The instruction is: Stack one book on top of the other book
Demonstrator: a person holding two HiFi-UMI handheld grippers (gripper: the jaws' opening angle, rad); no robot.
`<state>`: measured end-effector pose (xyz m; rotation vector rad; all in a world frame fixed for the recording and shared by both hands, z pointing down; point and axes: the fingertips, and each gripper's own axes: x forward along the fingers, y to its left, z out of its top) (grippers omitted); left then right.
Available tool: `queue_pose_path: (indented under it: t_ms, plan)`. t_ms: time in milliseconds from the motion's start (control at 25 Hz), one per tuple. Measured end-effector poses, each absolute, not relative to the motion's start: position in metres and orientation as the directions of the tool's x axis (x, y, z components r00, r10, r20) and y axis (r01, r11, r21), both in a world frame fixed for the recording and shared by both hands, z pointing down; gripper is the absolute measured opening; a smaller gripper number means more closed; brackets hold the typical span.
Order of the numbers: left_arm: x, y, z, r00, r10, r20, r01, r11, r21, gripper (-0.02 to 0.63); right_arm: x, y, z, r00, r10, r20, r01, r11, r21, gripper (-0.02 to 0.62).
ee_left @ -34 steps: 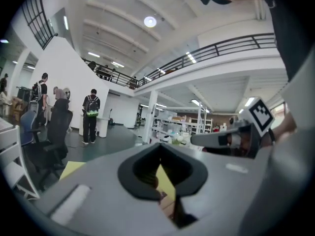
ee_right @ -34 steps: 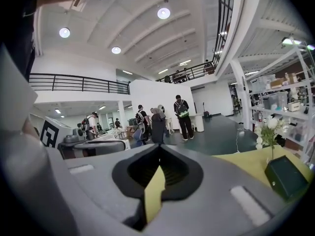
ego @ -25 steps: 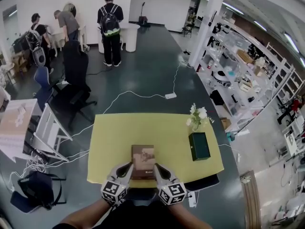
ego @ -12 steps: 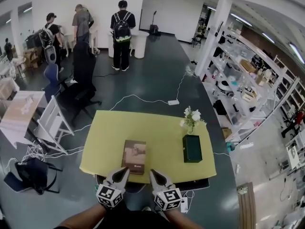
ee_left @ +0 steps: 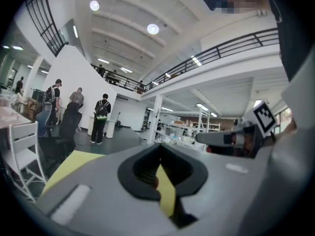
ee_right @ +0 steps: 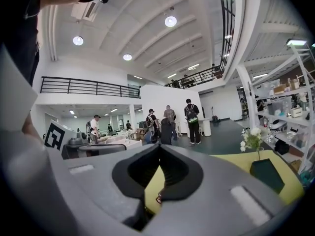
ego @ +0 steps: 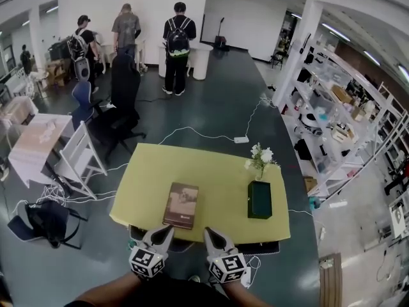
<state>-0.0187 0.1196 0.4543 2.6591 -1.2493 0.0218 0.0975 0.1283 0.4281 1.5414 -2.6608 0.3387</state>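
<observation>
Holds left gripper (ego: 167, 231) and right gripper (ego: 209, 233) side by side just off the near edge of the table (ego: 211, 165), tips aimed across it, close to level. Shows both claws fully closed, tip against tip, with only a sliver of yellow tabletop visible through the hollow behind the tips in each gripper view. Grips no book. Probably carries them shut because no grasp is in hand at this spot.

Finds the brown book (ego: 181, 204) flat on the table, near its front edge, just ahead of the left gripper and a little left of the gap between the two claws. Finds the green book (ego: 259, 199) flat too, well apart to the right, just in front of the flowers (ego: 259, 160). Reads as unstacked from the head view: two covers on two separate spots, neither touching the other. Cannot rule out from above that another book hides under the brown one.

Fits a pause ahead of a grasp as well as a stand-off after a release, so names no move. Suggests, from the spacing of the claws, somewhat wider than the brown book, a two-sided pinch on its long edges.
</observation>
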Motion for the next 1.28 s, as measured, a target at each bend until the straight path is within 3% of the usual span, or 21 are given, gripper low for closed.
queue_pose_path:
  t_ms: [480,1280]
  plan:
    - [-0.036,0.103,0.446,0.705,-0.703,0.094,-0.706,-0.686,0.175,0.008,0.065,0.114,0.410,-0.477,-0.870,0.123,-0.874,0.455,-0.170,0.002]
    - [-0.059,0.101,0.440,0.689,-0.721,0.070,-0.720,-0.670,0.182,0.008,0.047,0.118,0.405,-0.489,-0.864,0.121,-0.870,0.474,-0.133,0.002]
